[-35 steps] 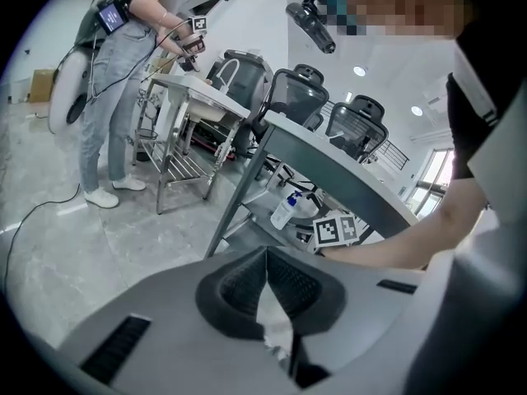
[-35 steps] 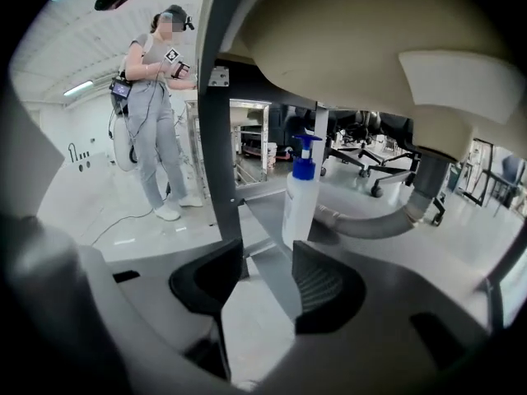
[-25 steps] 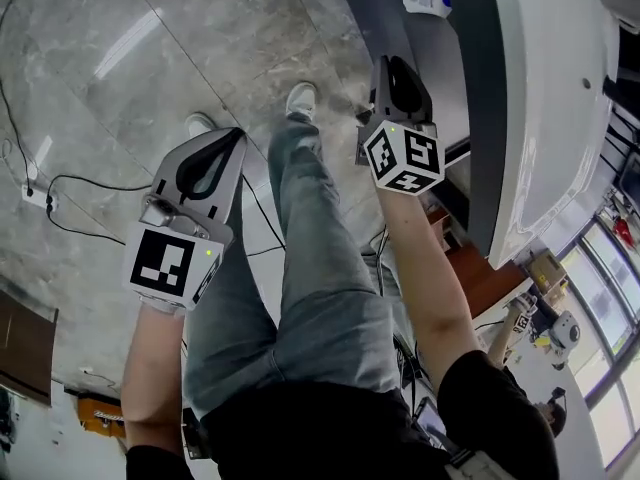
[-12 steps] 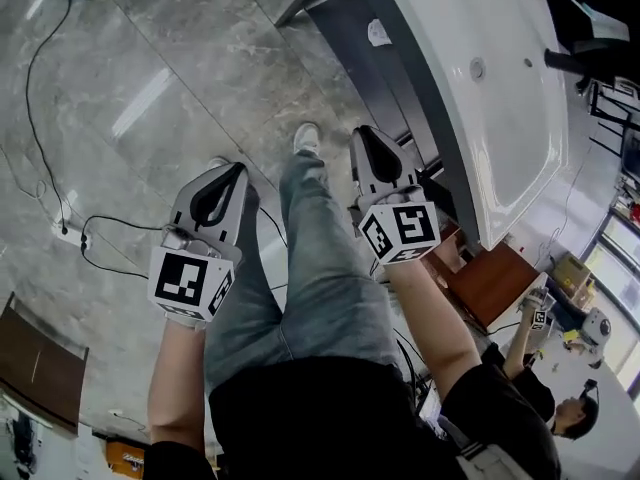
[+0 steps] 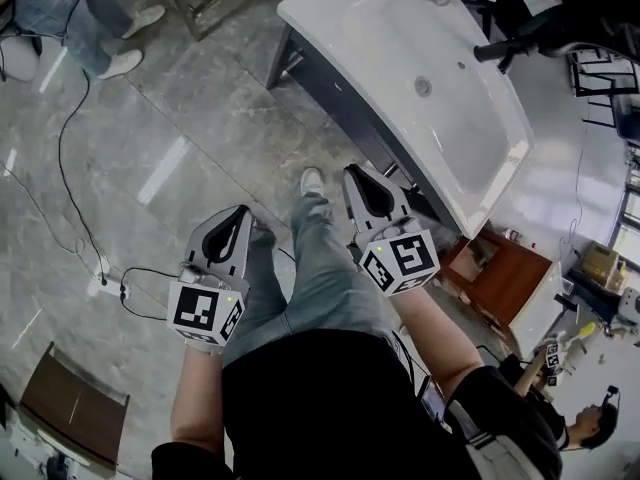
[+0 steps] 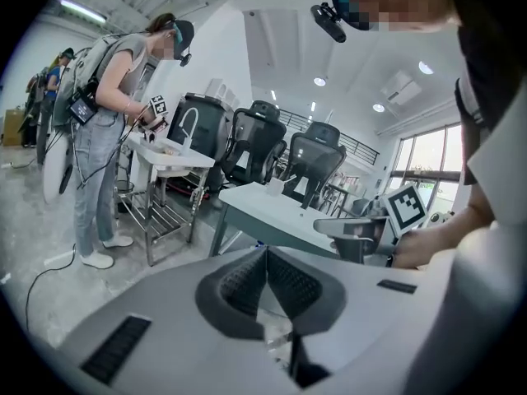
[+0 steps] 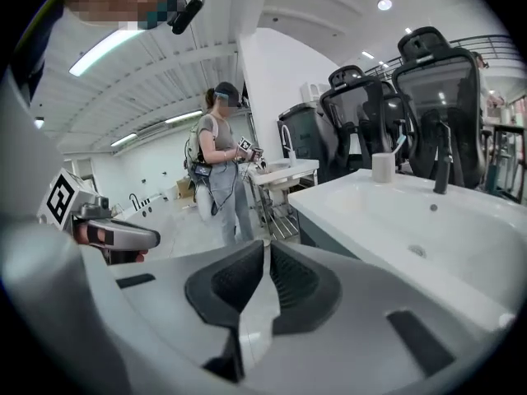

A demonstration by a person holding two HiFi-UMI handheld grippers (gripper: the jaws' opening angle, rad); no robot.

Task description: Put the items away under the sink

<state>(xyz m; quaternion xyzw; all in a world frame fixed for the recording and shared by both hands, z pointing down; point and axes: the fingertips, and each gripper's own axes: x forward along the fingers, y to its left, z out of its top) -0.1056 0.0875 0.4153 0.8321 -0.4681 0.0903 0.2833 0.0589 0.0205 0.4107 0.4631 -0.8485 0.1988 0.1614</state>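
A: Step?
B: Between items, I'd say, or already done. The person stands at the white sink point(image 5: 380, 38) over the grey floor point(image 5: 190, 118) and carries nothing.
A: Grippers?
B: Left hand-held gripper point(image 5: 242, 214): jaws together, pads meeting at the tip, nothing between them. Right hand-held gripper point(image 5: 351, 172): jaws have just been closing and are now together too, also empty. Both are held at waist height.
A: Where are the items?
B: Can't see any stored ones. The space under the sink is hidden from here. Only its dark front panel point(image 5: 335, 93) shows below the rim, just ahead of the right hand-held gripper. The one loose thing I find is a cup point(image 7: 383, 168) with a toothbrush in it on the sink's back ledge, near the black faucet point(image 7: 444, 168). Can't tell if it counts.
A: Next move?
B: Judgement call. If the cup belongs to the job, the right hand-held gripper has to open and reach across to the back ledge. It clamps the cup upright so the toothbrush stays in, then goes low to the under-sink space. If not, nothing's left to pick and the task looks finished.
A: Risks?
B: Long reach, and the faucet is near the cup, easy to bump.
A: Anything else?
B: Another person point(image 6: 115, 113) at a second sink point(image 6: 165, 151) in the background, well apart. Skip.
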